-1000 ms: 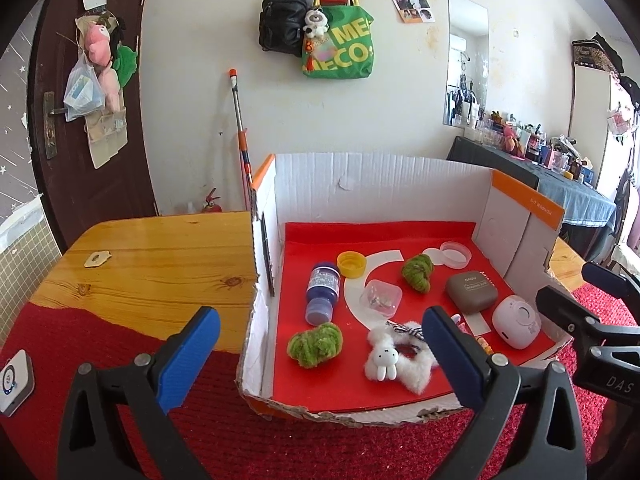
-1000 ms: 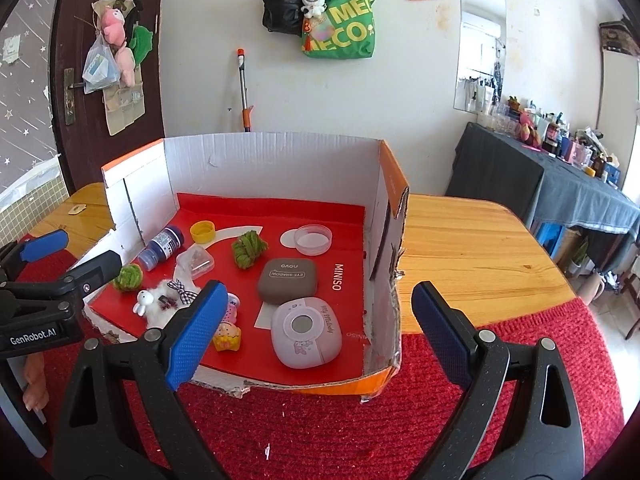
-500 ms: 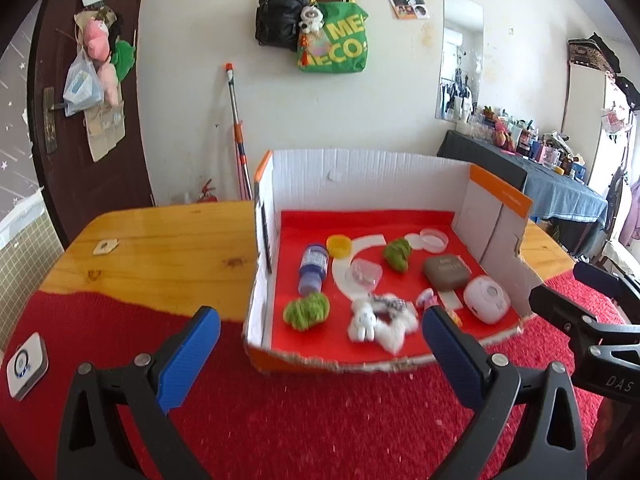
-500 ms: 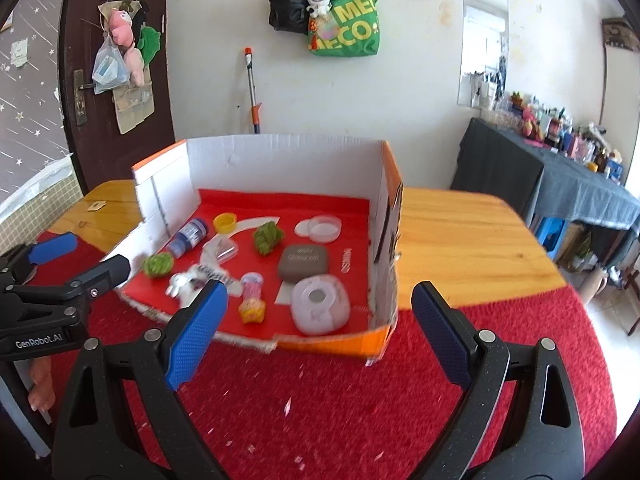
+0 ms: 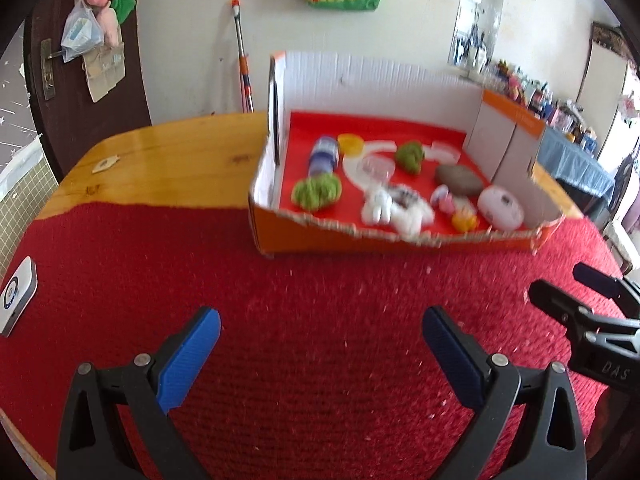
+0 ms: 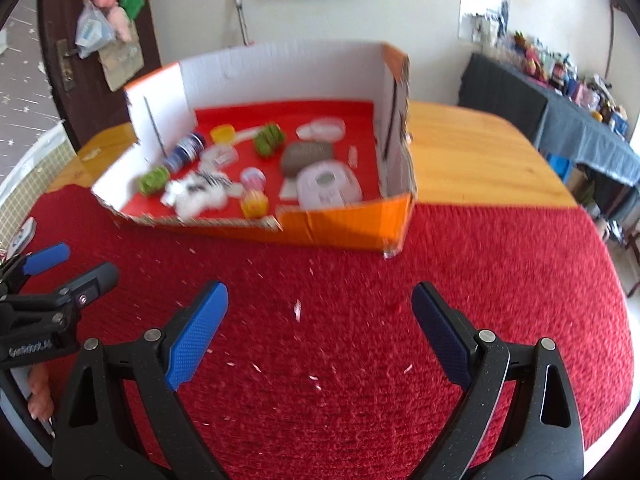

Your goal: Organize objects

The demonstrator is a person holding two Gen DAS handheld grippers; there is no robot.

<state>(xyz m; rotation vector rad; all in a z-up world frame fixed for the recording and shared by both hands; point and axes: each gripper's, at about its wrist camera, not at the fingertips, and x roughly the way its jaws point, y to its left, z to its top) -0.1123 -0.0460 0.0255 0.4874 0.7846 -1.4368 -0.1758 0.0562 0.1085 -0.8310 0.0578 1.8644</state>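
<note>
An open cardboard box (image 5: 400, 236) with a red floor stands on the table and also shows in the right wrist view (image 6: 344, 228). It holds a blue bottle (image 5: 324, 156), two green fuzzy balls (image 5: 316, 194), a white plush bunny (image 5: 390, 206), a grey case (image 5: 458, 176), a round white device (image 5: 500, 206), a yellow lid (image 5: 350, 144) and clear lids. My left gripper (image 5: 320, 354) is open and empty over the red cloth, well short of the box. My right gripper (image 6: 320, 334) is open and empty, also short of the box.
A red cloth (image 5: 300, 320) covers the near half of the wooden table (image 5: 168, 160). A white device (image 5: 16, 296) lies at the cloth's left edge. Behind are a door (image 5: 60, 100), a white wall, and a cluttered side table (image 6: 580, 120).
Both grippers have pulled back from the box and tilted down; the box now looks farther away, with more red cloth in front. Both stay open and empty.
</note>
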